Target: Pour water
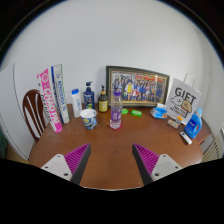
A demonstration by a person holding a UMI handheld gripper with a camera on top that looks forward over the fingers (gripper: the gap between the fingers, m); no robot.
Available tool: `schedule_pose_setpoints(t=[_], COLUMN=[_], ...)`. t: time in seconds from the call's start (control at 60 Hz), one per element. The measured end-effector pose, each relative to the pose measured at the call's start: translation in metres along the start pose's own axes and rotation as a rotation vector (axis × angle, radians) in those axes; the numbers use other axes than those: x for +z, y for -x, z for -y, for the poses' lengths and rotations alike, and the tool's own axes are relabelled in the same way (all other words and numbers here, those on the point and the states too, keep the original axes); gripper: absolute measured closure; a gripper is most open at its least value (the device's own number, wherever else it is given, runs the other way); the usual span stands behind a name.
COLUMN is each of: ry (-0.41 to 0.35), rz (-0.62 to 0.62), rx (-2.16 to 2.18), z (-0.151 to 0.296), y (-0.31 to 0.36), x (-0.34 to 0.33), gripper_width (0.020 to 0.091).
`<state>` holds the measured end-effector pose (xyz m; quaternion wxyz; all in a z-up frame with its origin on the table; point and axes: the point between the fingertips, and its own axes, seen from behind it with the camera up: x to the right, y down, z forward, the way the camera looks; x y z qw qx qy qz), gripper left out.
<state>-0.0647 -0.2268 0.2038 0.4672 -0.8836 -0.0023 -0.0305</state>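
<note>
Gripper (pixel 111 160), fingers spread wide and empty. The upright water bottle (pixel 116 108) stands straight ahead, well beyond them, just right of the cup (pixel 89 119).

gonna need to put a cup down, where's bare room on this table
The wood of the table is bare between the open tongs and the clear bottle. The back is crowded: mug, bottles, framed photo, blue bottle.
</note>
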Motion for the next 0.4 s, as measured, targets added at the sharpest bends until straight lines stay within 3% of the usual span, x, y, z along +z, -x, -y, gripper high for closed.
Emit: schedule_pose_setpoints(t=[0.4], ry=[-0.028], rz=[-0.029], rx=[-0.017], z=[-0.003], y=[-0.021], x=[-0.033], gripper_width=[0.0254])
